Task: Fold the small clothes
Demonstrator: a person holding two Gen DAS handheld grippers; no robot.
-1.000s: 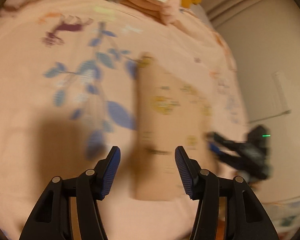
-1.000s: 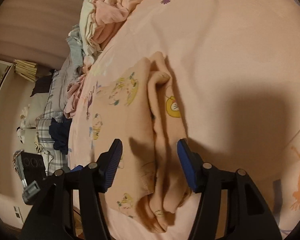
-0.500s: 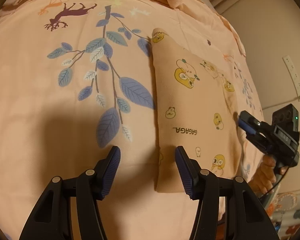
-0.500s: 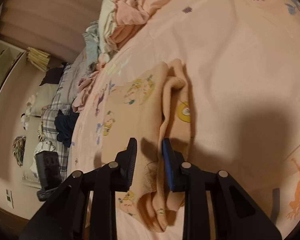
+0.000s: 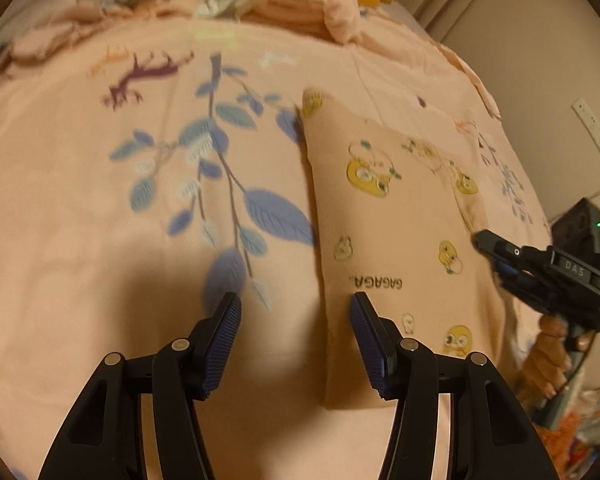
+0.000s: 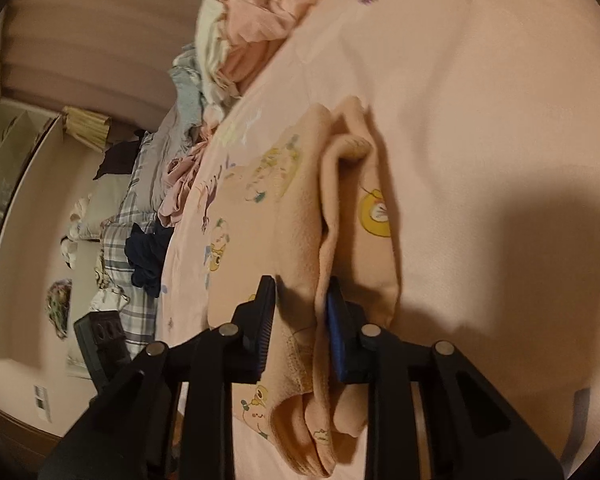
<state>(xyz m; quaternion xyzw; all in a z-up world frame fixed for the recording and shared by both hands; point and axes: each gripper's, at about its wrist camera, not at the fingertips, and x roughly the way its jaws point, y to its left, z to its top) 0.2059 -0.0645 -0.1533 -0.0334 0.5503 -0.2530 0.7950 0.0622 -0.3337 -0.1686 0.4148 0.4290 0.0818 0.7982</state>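
**Get both sides held before the fold goes over**

While the right gripper pinches a bunched ridge of the small peach garment, with its jaws having just been closing on the cloth between them, the left gripper is spread and holds nothing. In the left wrist view the garment lies flat on the pink bedspread, right of centre, its near left edge running down between the spread left fingers. The right gripper enters from the right edge of that frame, at the garment's far side.

To do this step well, I judge the left claw should close on that near edge before anything is lifted. Then both sides can rise together and the cloth can fold without skewing. The right wrist view shows several layers stacked near the bottom centre, so the pinch may have caught more than one. A slow lift would show this. The heap of other clothes at upper left of that frame is well apart.
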